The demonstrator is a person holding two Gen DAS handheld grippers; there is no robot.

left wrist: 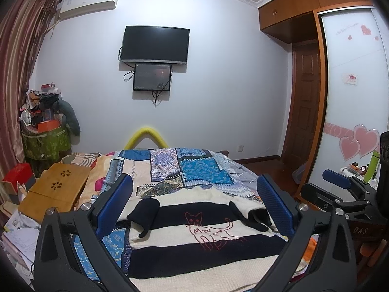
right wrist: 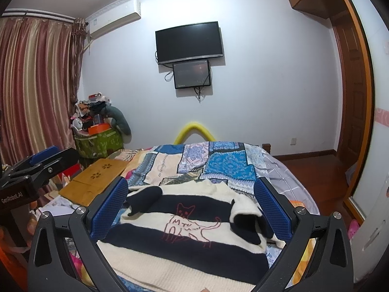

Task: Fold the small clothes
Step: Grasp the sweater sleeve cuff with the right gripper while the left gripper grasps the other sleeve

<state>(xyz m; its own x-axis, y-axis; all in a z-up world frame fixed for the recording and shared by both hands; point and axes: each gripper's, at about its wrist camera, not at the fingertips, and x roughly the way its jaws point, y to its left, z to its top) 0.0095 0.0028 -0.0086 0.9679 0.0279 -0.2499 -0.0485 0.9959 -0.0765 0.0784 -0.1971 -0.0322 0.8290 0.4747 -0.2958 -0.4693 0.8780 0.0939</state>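
A small black-and-cream striped sweater (left wrist: pixel 194 241) with a red cat outline lies flat on the patchwork bedspread (left wrist: pixel 194 168); both sleeves are folded in over its chest. It also shows in the right wrist view (right wrist: pixel 184 238). My left gripper (left wrist: pixel 194 194) is open and empty, held above the sweater, its blue fingers (left wrist: pixel 114 202) spread to either side. My right gripper (right wrist: pixel 192 194) is likewise open and empty above the sweater. Each gripper shows at the edge of the other's view: the right gripper (left wrist: pixel 340 187) at the right, the left gripper (right wrist: pixel 46 158) at the left.
A wooden lap tray (left wrist: pixel 56 189) lies on the bed's left side beside papers and boxes. A cluttered green bin (left wrist: pixel 46 143) stands by the curtain. A wardrobe (left wrist: pixel 350 92) and wood floor are at the right. A TV (left wrist: pixel 155 43) hangs on the far wall.
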